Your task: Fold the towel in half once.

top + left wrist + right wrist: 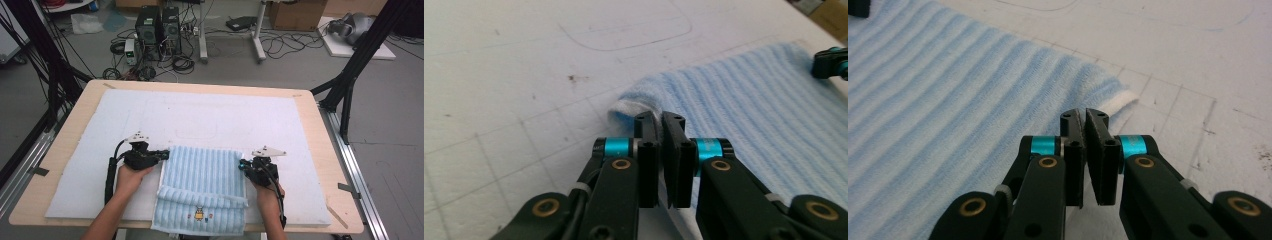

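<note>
A light blue ribbed towel (202, 180) lies on the white mat (200, 115) at the table's near edge. Its near part is folded over and bears a small embroidered figure (198, 215). My left gripper (165, 154) is at the towel's far left corner. In the left gripper view the jaws (659, 117) stand together, pinching the bunched-up corner of the towel (749, 100). My right gripper (241, 165) is at the far right corner. In the right gripper view its jaws (1083, 114) are closed on the towel's edge (948, 100), with the white hem poking out past the tips.
The mat covers most of the wooden table (325, 150), with faint pen outlines drawn on it beyond the towel. Black frame legs (350, 75) stand at both far corners. Computers and cables (157, 30) sit on the floor behind.
</note>
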Available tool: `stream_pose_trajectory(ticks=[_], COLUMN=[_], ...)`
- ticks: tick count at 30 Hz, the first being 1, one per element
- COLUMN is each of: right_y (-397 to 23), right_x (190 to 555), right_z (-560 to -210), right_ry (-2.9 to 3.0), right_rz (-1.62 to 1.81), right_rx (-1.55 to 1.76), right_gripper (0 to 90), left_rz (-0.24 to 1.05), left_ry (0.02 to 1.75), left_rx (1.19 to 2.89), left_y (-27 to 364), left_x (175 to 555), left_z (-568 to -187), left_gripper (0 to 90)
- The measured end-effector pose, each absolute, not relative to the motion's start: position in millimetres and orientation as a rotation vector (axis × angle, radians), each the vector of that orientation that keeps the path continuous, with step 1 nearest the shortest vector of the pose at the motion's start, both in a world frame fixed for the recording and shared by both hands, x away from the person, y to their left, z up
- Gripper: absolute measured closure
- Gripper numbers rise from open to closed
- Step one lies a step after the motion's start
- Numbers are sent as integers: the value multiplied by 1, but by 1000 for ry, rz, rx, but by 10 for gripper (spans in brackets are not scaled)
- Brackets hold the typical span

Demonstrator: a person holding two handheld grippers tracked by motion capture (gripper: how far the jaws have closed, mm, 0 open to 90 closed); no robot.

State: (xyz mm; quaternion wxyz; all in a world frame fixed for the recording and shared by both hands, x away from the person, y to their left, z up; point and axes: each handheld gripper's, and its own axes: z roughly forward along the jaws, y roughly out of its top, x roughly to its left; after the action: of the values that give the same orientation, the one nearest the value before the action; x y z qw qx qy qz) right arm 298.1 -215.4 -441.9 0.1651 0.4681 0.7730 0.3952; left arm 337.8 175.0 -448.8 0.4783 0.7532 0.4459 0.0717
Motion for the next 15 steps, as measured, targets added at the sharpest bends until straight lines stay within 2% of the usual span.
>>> stream_pose_trajectory(ticks=[5, 6, 7, 15], right_y=[-217, -217, -217, -219], right_x=[303, 304, 303, 300], right_z=[-445, -445, -445, -444], right_ry=[2199, 2205, 2206, 2164], right_rz=[1131, 1135, 1134, 1139], right_rx=[1359, 1367, 1370, 1404], right_gripper=[847, 810, 731, 590], left_rz=[236, 241, 238, 184], left_ry=[1121, 1121, 1119, 1123], left_rx=[1827, 1819, 1815, 1846], left_y=[179, 180, 180, 170], left_x=[338, 338, 337, 340], left_z=[-448, -447, -447, -454], left_gripper=[742, 721, 668, 499])
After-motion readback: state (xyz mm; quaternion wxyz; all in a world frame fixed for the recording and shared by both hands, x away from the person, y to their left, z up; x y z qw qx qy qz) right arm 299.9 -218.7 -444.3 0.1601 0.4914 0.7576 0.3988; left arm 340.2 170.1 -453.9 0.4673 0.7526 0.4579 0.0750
